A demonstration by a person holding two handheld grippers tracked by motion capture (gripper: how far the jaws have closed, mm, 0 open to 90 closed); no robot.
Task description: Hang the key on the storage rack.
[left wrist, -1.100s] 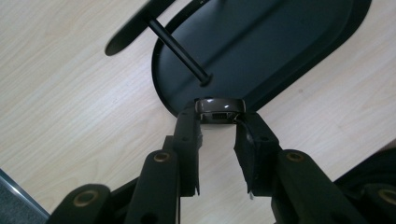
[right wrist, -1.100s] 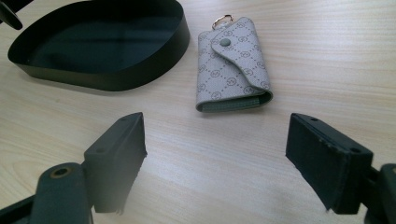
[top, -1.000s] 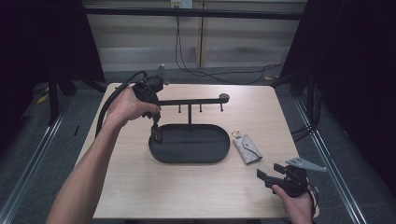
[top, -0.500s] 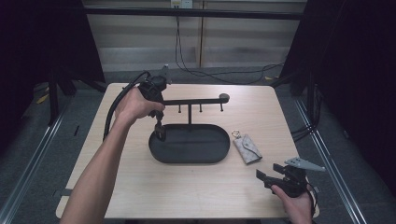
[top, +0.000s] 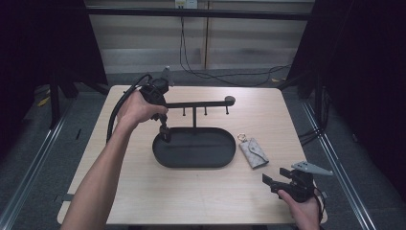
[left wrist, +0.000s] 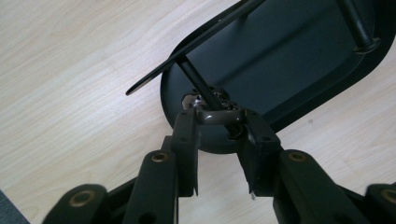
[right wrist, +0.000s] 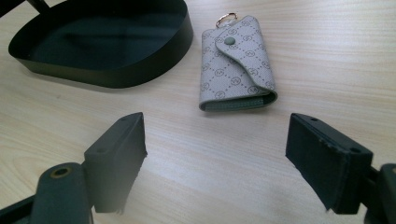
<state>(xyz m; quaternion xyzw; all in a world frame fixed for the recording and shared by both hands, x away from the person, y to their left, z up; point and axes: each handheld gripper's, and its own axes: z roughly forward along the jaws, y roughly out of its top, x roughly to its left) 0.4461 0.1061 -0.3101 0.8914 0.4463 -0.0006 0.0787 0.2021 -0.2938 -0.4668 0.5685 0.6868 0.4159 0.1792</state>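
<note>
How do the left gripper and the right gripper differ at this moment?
The left gripper has its jaws close together around a small brown piece at the black tray's end; the right gripper stands wide open with nothing between its jaws. The left one points down over the tray; the right one lies low, facing the grey key pouch. Both have black jaws.

Repeating monogram marks, unreadable, on key pouch [right wrist: 236,65]

Even overhead light falls on the pale table [top: 143,201] while the room around it sinks into near black. Shadows are soft and short. The dark tray [left wrist: 299,60] carries a faint sheen in the left gripper view. In both gripper views the nearest jaws blur, and the edges bend slightly
</note>
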